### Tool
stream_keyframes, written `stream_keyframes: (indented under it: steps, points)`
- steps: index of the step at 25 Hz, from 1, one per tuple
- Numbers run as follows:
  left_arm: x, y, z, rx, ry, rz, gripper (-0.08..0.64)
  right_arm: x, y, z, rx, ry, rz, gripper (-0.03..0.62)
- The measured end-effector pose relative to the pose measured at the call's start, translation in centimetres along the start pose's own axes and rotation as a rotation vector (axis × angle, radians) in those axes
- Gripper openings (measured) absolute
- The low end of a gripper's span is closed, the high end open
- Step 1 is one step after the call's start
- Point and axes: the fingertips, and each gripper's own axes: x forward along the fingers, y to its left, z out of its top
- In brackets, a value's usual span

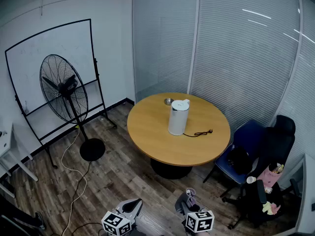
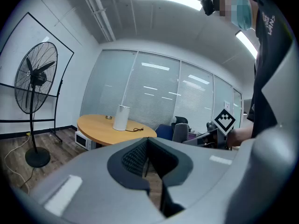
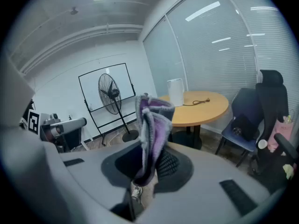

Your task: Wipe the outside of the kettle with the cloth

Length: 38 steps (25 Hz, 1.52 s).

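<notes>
A white kettle (image 1: 178,117) stands upright near the middle of the round wooden table (image 1: 152,136), its black cord (image 1: 198,133) trailing to the right. It shows small and far off in the left gripper view as kettle (image 2: 121,117) and in the right gripper view as kettle (image 3: 175,92). My right gripper (image 3: 147,164) is shut on a folded grey and purple cloth (image 3: 152,134) that sticks up between the jaws. My left gripper (image 2: 148,160) is shut with nothing in it. Both grippers, left (image 1: 129,209) and right (image 1: 189,204), sit at the bottom edge of the head view, well short of the table.
A small metal dish (image 1: 169,101) lies behind the kettle. A big black pedestal fan (image 1: 66,95) and a whiteboard (image 1: 47,58) stand at the left, with a cable on the wood floor. A blue chair (image 1: 243,146) and a black office chair (image 1: 268,176) with bags crowd the right.
</notes>
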Motion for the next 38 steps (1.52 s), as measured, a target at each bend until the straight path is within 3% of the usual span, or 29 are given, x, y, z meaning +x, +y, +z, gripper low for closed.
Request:
stream_keyframes:
  steps: [7, 13, 24, 28, 38]
  points:
    - [1.0, -0.1, -0.1, 0.014, -0.031, 0.005, 0.011, -0.2, -0.3, 0.8, 0.006, -0.029, 0.031, 0.064]
    - [2.9, 2.6, 0.7, 0.015, -0.040, 0.026, 0.013, 2.0, -0.6, 2.8, 0.021, -0.056, 0.009, 0.064]
    - [7.8, 11.4, 3.9, -0.006, -0.036, -0.080, 0.018, 9.7, 0.1, 8.3, 0.076, -0.078, -0.085, 0.064]
    - [9.2, 15.5, 5.5, -0.012, -0.024, -0.121, 0.129, 12.8, 1.0, 10.5, 0.106, -0.088, -0.134, 0.064]
    - [11.6, 24.5, 8.2, 0.044, 0.036, -0.247, 0.129, 19.0, 3.1, 13.8, 0.212, -0.139, -0.243, 0.064]
